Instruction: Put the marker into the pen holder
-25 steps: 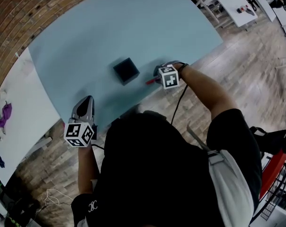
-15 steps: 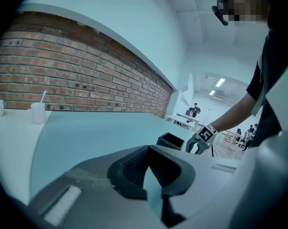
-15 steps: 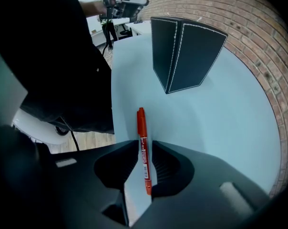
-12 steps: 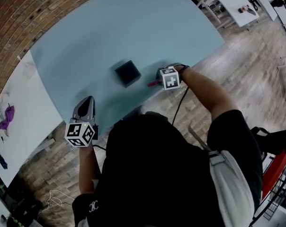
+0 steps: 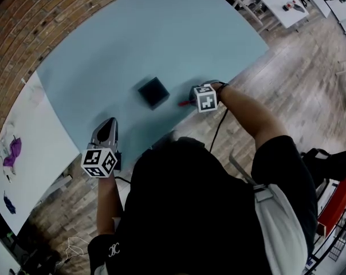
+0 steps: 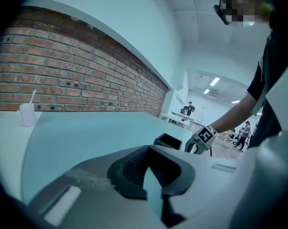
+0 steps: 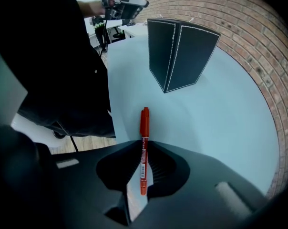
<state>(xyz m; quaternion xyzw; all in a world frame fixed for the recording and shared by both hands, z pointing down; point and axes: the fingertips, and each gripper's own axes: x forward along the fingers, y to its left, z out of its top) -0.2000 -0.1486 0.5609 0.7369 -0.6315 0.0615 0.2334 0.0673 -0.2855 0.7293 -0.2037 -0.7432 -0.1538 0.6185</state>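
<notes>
On the broad pale blue tabletop (image 5: 161, 39) in front of you, the largest thing is the black square-sided pen holder with pale stitched edges (image 5: 153, 91). It stands upright with its mouth open, just beyond your right hand. It has not moved over the last second.

Your left gripper (image 5: 107, 126) hangs at the near edge of the table, well apart from the holder. Its jaws are together, with nothing between them. It has stayed there throughout.

Your right gripper (image 5: 195, 98) is low over the table, near its right edge, in the same spot as a second ago. The change is in its jaws. They stood wide a moment back and are now closing. The slim red plastic marker (image 7: 143, 147) lies between them, and the jaw tips look to be touching its barrel on both sides.

The marker is flat on the table. Its capped end points towards the holder, which is near but not touching it. This looks like the start of the pick-up. The marker is not yet lifted. It would have to be raised and tipped upright before it can drop into the holder.

A white label band runs along the marker's barrel, but its print is too small to read. The gripper cubes carry only black and white square patterns, with no words.
</notes>
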